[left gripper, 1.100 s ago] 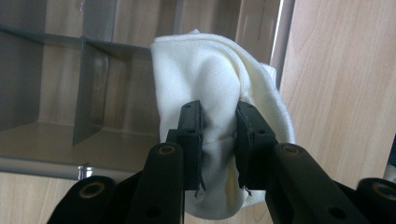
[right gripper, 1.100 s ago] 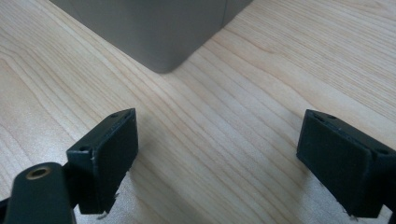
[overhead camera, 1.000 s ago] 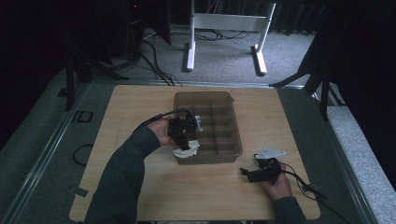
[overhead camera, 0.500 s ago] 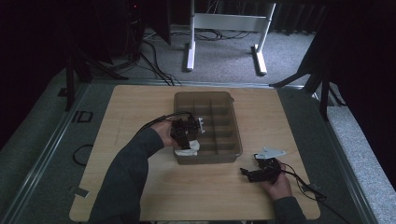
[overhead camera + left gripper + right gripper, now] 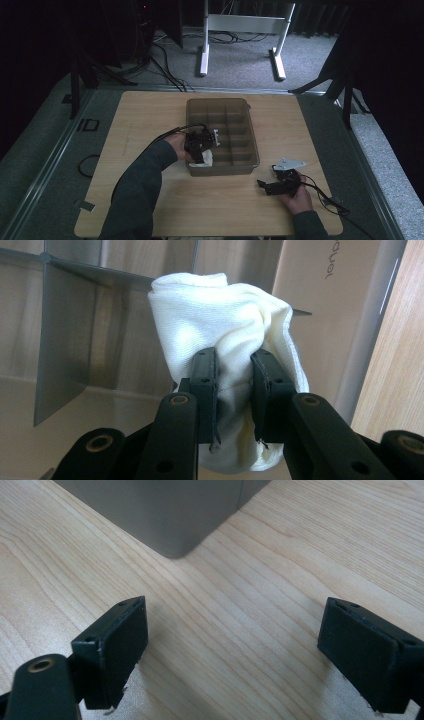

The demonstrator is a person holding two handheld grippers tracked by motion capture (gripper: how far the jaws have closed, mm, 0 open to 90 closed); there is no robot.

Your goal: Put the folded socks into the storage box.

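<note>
Cloth [image 5: 220, 325] pinched, left gripper [image 5: 233, 385], over organizer [image 5: 247, 131]

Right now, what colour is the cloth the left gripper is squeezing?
Creamy white. The cloth, pinched by the left gripper, shows best in the left gripper view.

A cream-white cloth [image 5: 225, 340], soft and finely woven, is bunched into a crumpled roll, pinched at its middle so folds bulge above and a tail hangs below. It sits at the near-left corner compartment of a translucent grey divided box [image 5: 252, 150], which lies near the middle of the wooden table [image 5: 150, 115].
</note>
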